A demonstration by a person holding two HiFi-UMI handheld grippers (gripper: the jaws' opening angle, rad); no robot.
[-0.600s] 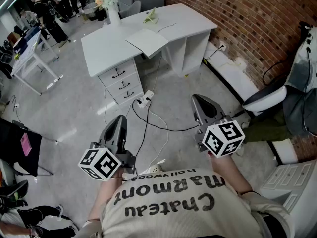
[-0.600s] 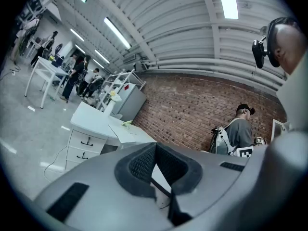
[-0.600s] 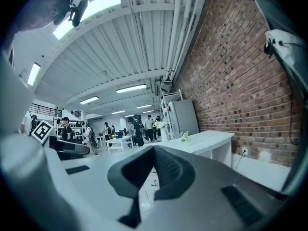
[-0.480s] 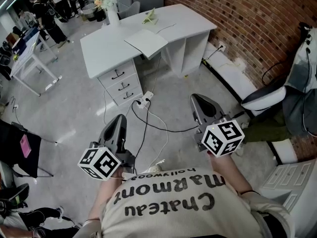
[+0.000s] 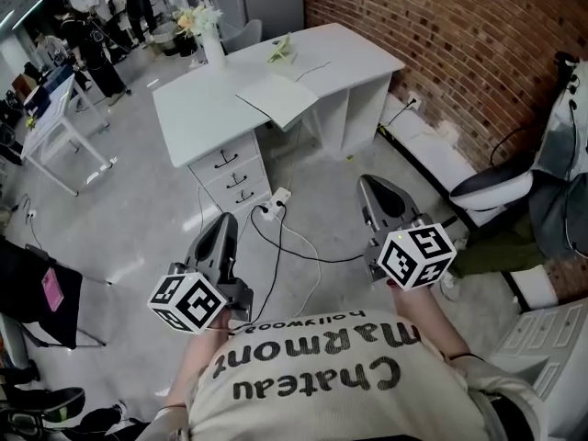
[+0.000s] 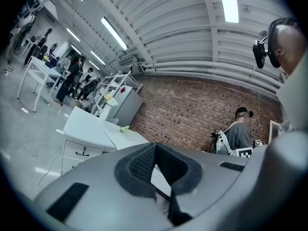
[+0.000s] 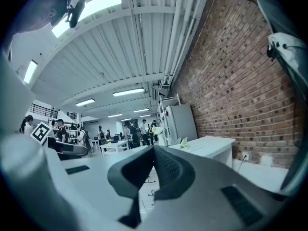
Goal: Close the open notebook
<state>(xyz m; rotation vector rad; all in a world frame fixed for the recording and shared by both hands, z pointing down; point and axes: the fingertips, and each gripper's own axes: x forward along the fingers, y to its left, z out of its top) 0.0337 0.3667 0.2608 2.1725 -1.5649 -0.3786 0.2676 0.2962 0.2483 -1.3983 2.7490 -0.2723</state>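
White open notebook (image 5: 277, 97) on desk (image 5: 197, 108), long axis diagonal, one corner nearest; left gripper (image 5: 223, 220), right gripper (image 5: 372, 185) pressed together, empty

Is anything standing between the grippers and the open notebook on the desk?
Nothing visible blocks the way. Between the left gripper, the right gripper and the white desk there is only floor with cables and a power strip. The notebook lies uncovered at the desk's edge.

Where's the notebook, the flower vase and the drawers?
open notebook (image 5: 278, 99): head view, middle of its white pages.
flower vase (image 5: 214, 51): head view, the white vase body.
drawers (image 5: 231, 178): head view, the middle drawer's front.
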